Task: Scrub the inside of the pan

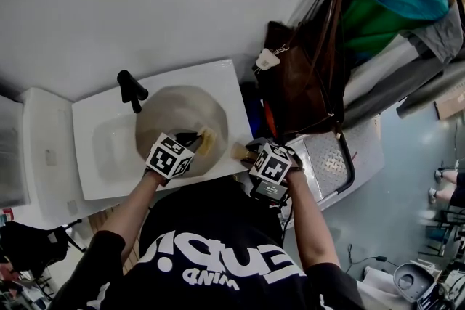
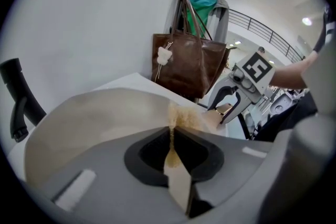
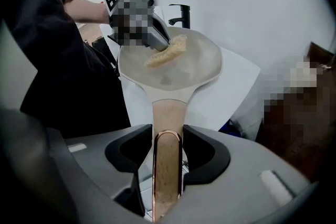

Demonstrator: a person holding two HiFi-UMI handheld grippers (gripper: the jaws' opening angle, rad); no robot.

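A beige pan [image 1: 178, 112] sits tilted in the white sink [image 1: 98, 156]. My left gripper [image 1: 195, 140] reaches into it, shut on a thin yellow scrub sponge [image 1: 208, 143] that rests against the pan's inner wall. The left gripper view shows the sponge [image 2: 181, 118] pinched between the jaws of my left gripper [image 2: 171, 136], touching the pan [image 2: 94, 118]. My right gripper [image 3: 168, 139] is shut on the pan's wood-coloured handle [image 3: 168, 165] at the sink's front right corner. From there I see the pan bowl [image 3: 189, 68], the sponge [image 3: 167, 53] and the left gripper [image 3: 157, 42].
A black faucet [image 1: 131, 91] stands at the sink's back left. A brown bag [image 1: 301, 83] hangs just right of the sink, with green and teal cloth above it. A grey metal plate [image 1: 338, 156] lies lower right. The person's torso is close to the sink's front edge.
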